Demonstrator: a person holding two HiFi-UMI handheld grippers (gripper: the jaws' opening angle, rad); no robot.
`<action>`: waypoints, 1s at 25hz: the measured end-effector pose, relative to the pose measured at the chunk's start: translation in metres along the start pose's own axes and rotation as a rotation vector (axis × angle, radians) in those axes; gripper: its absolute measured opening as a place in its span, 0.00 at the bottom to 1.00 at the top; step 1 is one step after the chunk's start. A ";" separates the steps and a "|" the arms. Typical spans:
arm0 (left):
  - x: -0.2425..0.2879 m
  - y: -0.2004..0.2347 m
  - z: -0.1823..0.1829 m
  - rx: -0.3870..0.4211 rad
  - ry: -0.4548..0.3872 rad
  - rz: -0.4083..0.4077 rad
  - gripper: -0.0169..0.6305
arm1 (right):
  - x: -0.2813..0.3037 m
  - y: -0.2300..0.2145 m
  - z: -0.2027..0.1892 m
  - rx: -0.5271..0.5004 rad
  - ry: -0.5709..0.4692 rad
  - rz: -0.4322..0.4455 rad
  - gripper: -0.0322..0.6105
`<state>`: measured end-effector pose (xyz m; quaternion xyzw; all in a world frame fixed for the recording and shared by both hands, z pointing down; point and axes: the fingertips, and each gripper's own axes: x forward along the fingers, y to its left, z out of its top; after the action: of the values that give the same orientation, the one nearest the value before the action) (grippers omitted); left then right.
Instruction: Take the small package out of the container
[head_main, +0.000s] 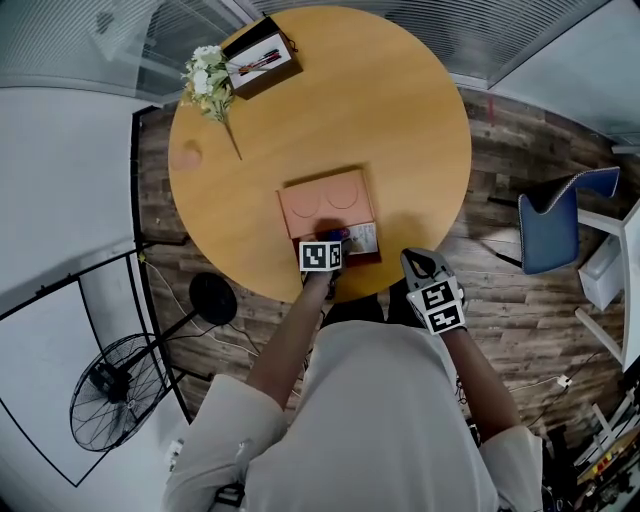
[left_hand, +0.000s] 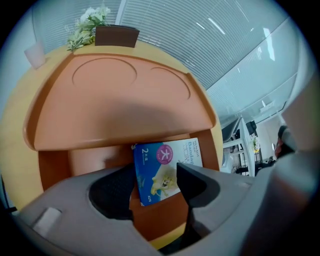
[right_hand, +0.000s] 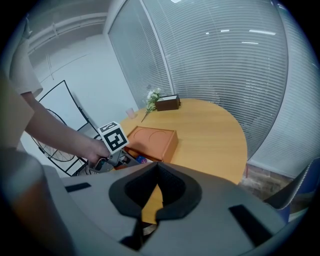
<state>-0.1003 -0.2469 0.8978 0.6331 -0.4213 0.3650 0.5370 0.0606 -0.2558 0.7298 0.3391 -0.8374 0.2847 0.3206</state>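
An orange container (head_main: 325, 203) sits near the front edge of the round wooden table (head_main: 400, 120), its drawer (left_hand: 165, 220) pulled out toward me. A small blue-and-white package (left_hand: 157, 172) lies flat in the drawer, also visible as the package (head_main: 362, 238) in the head view. My left gripper (left_hand: 155, 187) reaches into the drawer, jaws wide, one on each side of the package; the right jaw covers its corner, and the pads do not visibly press it. My right gripper (head_main: 420, 262) hangs off the table's front edge, jaws closed with nothing between them.
A sprig of white flowers (head_main: 208, 80) and a brown box (head_main: 260, 57) with pens stand at the table's far left. A blue chair (head_main: 560, 225) is to the right, a floor fan (head_main: 115, 380) to the left.
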 end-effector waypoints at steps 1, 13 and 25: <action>-0.001 -0.001 0.002 -0.018 -0.012 -0.010 0.42 | -0.001 0.000 -0.001 -0.001 0.002 0.001 0.05; -0.054 -0.033 0.008 -0.115 -0.167 -0.110 0.42 | -0.011 0.000 0.007 -0.015 -0.021 0.027 0.05; -0.087 -0.059 0.019 -0.199 -0.428 -0.181 0.42 | -0.025 0.003 0.009 -0.084 -0.029 0.047 0.05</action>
<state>-0.0780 -0.2490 0.7931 0.6752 -0.5009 0.1296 0.5258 0.0696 -0.2502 0.7048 0.3097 -0.8608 0.2519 0.3157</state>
